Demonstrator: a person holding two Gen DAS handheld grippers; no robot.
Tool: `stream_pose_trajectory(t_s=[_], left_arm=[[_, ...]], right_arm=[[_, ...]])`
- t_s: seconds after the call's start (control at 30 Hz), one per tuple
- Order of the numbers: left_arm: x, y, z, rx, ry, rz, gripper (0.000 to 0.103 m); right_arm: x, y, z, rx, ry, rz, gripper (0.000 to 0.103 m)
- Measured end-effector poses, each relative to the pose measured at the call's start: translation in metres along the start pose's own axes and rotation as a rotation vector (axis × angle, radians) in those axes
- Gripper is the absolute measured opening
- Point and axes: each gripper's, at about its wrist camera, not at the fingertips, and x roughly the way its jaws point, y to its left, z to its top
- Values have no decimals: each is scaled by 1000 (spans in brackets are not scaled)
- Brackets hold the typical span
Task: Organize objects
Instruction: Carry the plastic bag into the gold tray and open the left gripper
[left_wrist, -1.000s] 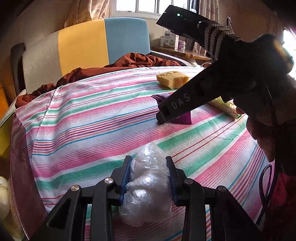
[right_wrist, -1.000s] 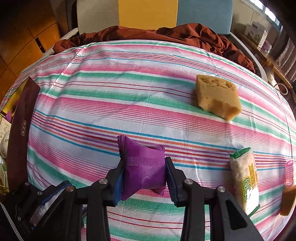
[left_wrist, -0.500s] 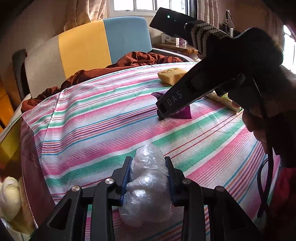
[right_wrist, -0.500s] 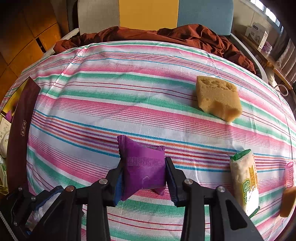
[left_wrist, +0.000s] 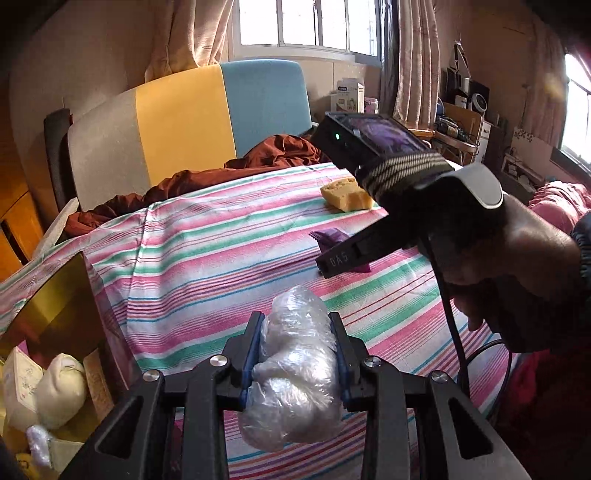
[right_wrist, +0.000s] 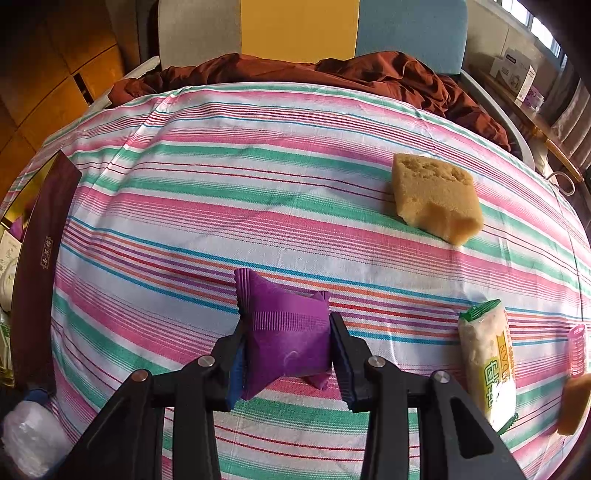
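My left gripper (left_wrist: 297, 354) is shut on a clear plastic-wrapped white bundle (left_wrist: 295, 373) and holds it near the table's front left corner; the bundle also shows in the right wrist view (right_wrist: 31, 439). My right gripper (right_wrist: 288, 354) is shut on a purple snack packet (right_wrist: 284, 332) just above the striped tablecloth (right_wrist: 258, 166). In the left wrist view the right gripper (left_wrist: 332, 262) and packet (left_wrist: 330, 236) sit mid-table. A yellow sponge (right_wrist: 436, 195) lies at the far right.
A green-and-white wrapped snack (right_wrist: 487, 365), a pink clip (right_wrist: 577, 349) and an orange piece (right_wrist: 572, 406) lie at the right edge. An open box (left_wrist: 55, 306) with a dark lid (right_wrist: 40, 266) holds soft items at the left. A brown cloth (right_wrist: 369, 70) and chair (left_wrist: 184, 122) stand behind.
My left gripper has drawn back and to the left with the bundle, bringing the box at the left into view. The right gripper has hardly moved with the purple packet.
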Motion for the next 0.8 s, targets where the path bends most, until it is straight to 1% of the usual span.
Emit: stream_pose_trajectory(t_s=[0.1,0.27,0.53,0.63,0.8], left_arm=[[-14,7,3,-14,-18,17,34],[-32,28,4,-57,-23,39,34],[-50,76,-3,-164,-8,72,34],[-60,112,-5,-247,-4,92,35],[-66,192,-16,-458,36,144,35]], right_arm=[[-1,1,-1,-1,-3,-1,40],[-2,4,-3,-8,-7,-7,40],[-4,5,-6,-15,-12,-17,40],[-5,5,-5,-19,-11,-22,40],[-4,5,-5,-25,-10,-26,40]])
